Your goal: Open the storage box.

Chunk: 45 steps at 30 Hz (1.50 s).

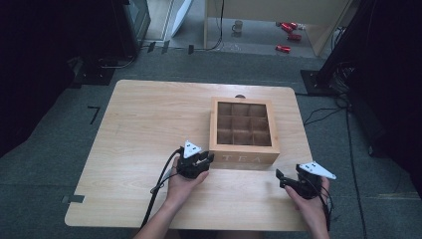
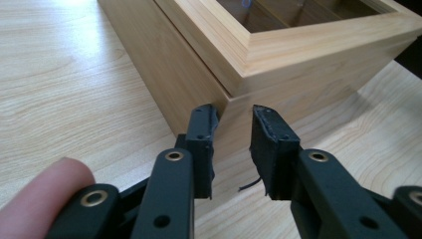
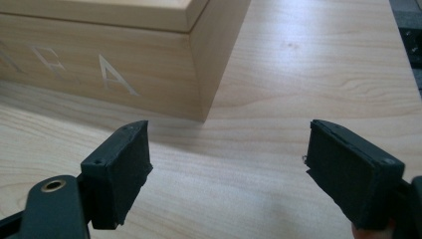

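- Grey carpet surrounds a pale wooden worktop; beyond its 12 o'clock edge lie a mug and some red items on the floor, too small to identify.
- Tea box, wooden with a windowed lid over a grid of compartments, sits on the worktop toward 2 o'clock from centre. The lid looks closed, and the compartments appear empty as far as the glass lets me see.
- Left gripper is at the box's front-left corner, about 7 o'clock of the box. In the left gripper view its fingers are released with a narrow gap, and that corner of the box stands just ahead, level with the lid seam; touching or just short of it, I cannot tell.
- Right gripper hovers over bare worktop at about 5 o'clock of the box, apart from it. Its fingers are spread wide and hold nothing.
- Step in hand, as I judge it: the approach, likely to open or steady the box; nothing is gripped yet.
- Next move likely calls for the left fingers to catch the lid edge or brace the corner, while the right gripper closes in on the front-right corner.
- Writing: "TEA" in pale capitals on the box front; the right gripper view shows the final "A" clearly.
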Available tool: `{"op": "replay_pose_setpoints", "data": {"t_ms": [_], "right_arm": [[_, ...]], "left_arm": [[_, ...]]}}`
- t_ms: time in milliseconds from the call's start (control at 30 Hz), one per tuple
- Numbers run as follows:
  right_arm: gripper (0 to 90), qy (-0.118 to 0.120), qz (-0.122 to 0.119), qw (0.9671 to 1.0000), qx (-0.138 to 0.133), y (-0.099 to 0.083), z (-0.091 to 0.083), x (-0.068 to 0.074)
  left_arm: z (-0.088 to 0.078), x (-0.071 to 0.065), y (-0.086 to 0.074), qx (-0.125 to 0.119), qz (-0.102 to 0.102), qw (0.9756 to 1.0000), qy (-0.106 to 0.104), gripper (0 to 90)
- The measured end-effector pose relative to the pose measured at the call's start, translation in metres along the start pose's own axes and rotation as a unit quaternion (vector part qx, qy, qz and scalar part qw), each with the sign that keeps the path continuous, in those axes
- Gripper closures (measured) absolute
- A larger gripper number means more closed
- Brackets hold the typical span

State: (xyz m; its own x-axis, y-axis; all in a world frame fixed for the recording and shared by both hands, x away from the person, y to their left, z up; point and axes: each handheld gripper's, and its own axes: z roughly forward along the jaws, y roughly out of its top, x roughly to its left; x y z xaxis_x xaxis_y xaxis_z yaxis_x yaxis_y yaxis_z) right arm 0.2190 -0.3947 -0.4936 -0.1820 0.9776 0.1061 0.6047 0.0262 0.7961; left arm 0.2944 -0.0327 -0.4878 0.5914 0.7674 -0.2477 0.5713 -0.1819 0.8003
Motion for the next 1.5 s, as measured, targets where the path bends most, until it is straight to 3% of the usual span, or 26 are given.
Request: {"op": "replay_pose_setpoints", "data": {"t_ms": [200,467,633,900,1167,1367,1500], "right_arm": [[18.3,0.007,0.000,1.0000,-0.006,0.010,0.001,0.000],[18.4,0.054,-0.002,0.9985,0.005,0.036,0.014,0.000],[18.4,0.077,-0.027,0.9967,0.003,0.047,0.023,0.002],[19.3,0.080,-0.036,0.9961,0.013,0.042,0.034,0.005],[30.5,0.085,-0.024,0.9960,-0.012,0.041,0.034,0.005],[37.9,0.089,-0.052,0.9943,-0.028,0.039,0.034,0.011],[38.2,0.083,-0.064,0.9939,-0.034,0.038,0.033,0.015]], "left_arm": [[-0.001,0.001,0.003,0.000,0.000,1.0000,-0.009,72.5],[-0.004,0.002,0.007,-0.001,0.008,0.9999,-0.012,73.5],[-0.004,0.001,0.009,0.003,0.007,0.9999,-0.009,73.7],[-0.005,0.003,0.009,-0.003,0.006,0.9998,-0.019,73.3],[-0.005,0.004,0.009,-0.003,0.002,0.9997,-0.022,72.9],[-0.005,0.005,0.008,-0.004,0.000,0.9996,-0.029,70.6],[-0.010,0.008,0.004,0.000,0.019,0.9995,-0.027,64.4]]}}
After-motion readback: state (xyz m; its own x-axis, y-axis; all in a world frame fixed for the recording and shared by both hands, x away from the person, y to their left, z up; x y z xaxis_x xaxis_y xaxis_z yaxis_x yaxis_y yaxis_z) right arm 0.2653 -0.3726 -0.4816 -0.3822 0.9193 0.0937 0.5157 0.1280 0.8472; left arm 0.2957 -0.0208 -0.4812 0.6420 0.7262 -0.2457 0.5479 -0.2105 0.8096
